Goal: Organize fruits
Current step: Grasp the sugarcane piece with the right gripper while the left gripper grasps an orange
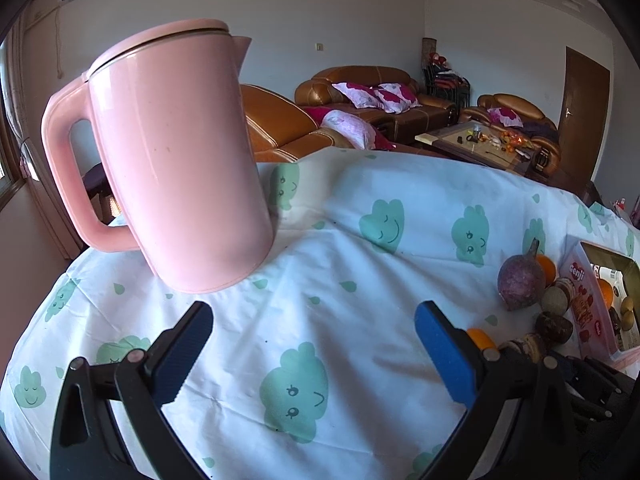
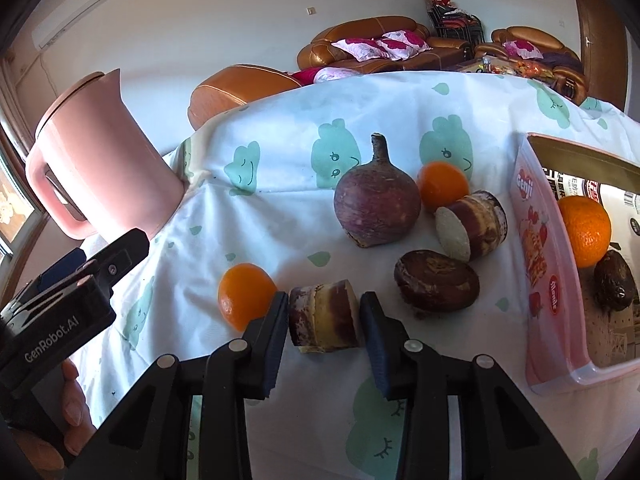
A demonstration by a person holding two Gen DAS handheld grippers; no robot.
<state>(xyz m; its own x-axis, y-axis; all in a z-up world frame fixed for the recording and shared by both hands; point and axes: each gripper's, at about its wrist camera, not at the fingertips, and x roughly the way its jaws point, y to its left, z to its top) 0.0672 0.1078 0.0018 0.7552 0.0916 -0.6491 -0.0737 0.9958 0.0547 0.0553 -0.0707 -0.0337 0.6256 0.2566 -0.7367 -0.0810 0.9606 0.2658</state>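
Observation:
In the right wrist view my right gripper (image 2: pixel 324 312) is shut on a short brown-and-yellow cut piece (image 2: pixel 324 320), low over the cloth. Beside it lie an orange (image 2: pixel 244 294), a round purple root (image 2: pixel 376 208), a second orange (image 2: pixel 442 184), a cut cylinder piece (image 2: pixel 476 224) and a dark brown lump (image 2: pixel 436 286). The pink box (image 2: pixel 538 248) at the right holds an orange (image 2: pixel 586 230) and a dark fruit (image 2: pixel 614 280). My left gripper (image 1: pixel 314 352) is open and empty above the cloth, left of the fruit; it also shows in the right wrist view (image 2: pixel 92 264).
A pink kettle (image 1: pixel 176 160) stands at the table's far left edge, also seen in the right wrist view (image 2: pixel 100 164). A white cloth with green cloud prints (image 1: pixel 320 280) covers the table. Brown sofas (image 1: pixel 360 96) and a coffee table (image 1: pixel 480 144) stand beyond.

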